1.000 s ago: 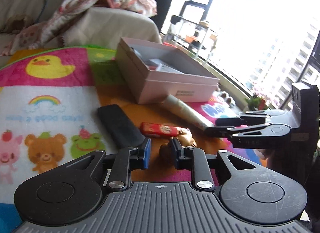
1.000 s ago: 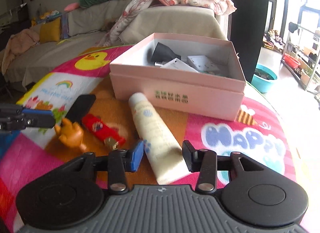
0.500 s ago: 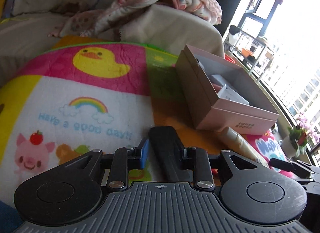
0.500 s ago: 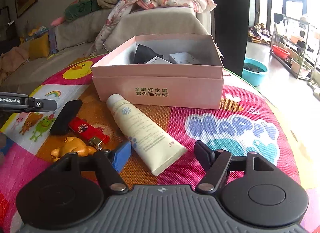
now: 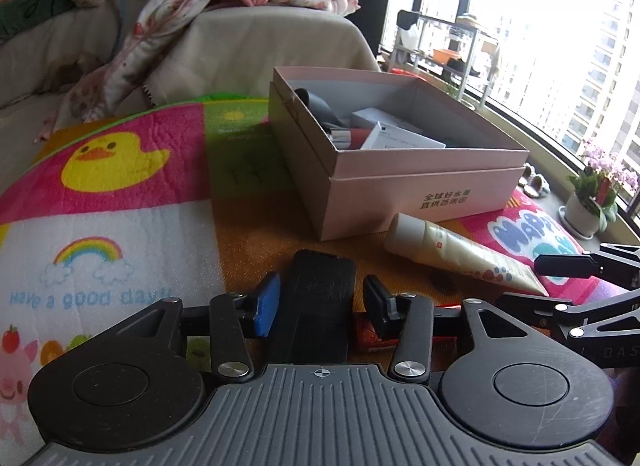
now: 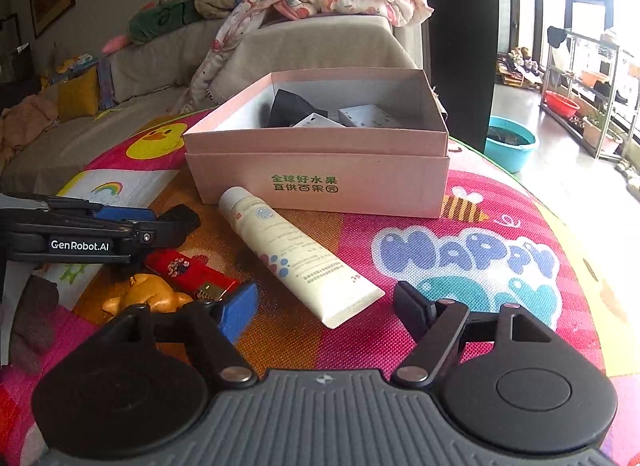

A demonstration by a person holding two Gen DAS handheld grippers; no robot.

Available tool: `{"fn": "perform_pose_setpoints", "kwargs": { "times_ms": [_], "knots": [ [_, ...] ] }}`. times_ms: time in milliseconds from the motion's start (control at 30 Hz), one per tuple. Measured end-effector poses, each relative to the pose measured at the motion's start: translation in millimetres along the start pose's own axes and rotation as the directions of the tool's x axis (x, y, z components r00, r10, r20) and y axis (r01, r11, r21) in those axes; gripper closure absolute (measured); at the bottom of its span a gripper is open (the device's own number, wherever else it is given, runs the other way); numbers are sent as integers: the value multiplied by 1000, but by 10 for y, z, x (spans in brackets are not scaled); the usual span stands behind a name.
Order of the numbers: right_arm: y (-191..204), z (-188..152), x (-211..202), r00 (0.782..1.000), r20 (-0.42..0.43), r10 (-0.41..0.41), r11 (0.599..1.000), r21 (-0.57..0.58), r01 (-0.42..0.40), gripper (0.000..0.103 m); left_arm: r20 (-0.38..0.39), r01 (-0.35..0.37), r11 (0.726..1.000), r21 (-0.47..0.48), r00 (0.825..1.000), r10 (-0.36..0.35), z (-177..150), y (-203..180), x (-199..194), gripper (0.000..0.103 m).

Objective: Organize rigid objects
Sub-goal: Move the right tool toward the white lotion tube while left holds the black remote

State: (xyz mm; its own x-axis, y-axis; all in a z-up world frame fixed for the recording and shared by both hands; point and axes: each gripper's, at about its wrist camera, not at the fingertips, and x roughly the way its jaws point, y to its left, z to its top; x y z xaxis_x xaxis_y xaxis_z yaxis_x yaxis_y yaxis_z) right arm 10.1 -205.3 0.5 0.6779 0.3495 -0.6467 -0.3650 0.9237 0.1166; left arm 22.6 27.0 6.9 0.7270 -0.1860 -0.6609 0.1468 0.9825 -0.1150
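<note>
Left gripper (image 5: pixel 319 298) is opening its jaws around the black remote (image 5: pixel 316 306), pads apparently clear of it, lining up a grasp. Right gripper (image 6: pixel 326 304), jaws spreading, is straddling the cream tube (image 6: pixel 296 254) ahead; pink box (image 6: pixel 320 185) is waiting beyond both.

A cartoon-print mat (image 6: pixel 472 274) carries a pink box (image 6: pixel 320 181), cream tube (image 6: pixel 296 254), red lighter (image 6: pixel 188 272), golden figurine (image 6: pixel 148 298) and black remote (image 5: pixel 320 298).

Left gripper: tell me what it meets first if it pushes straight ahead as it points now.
The black remote, already lying between the opening fingers of the left gripper; the pads don't press it yet.
</note>
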Motion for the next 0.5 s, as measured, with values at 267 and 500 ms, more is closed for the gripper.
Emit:
{"fn": "perform_pose_setpoints", "kwargs": {
  "times_ms": [267,500],
  "knots": [
    [-19,-4,-6,1000,7,-5,1000,14,5,27,22,-70,995,73,997,68,-91,66,-66,57],
    [-32,-14,2,1000,10,9,1000,15,-9,20,7,3,997,75,1000,-4,-101,87,-75,38]
  ]
}}
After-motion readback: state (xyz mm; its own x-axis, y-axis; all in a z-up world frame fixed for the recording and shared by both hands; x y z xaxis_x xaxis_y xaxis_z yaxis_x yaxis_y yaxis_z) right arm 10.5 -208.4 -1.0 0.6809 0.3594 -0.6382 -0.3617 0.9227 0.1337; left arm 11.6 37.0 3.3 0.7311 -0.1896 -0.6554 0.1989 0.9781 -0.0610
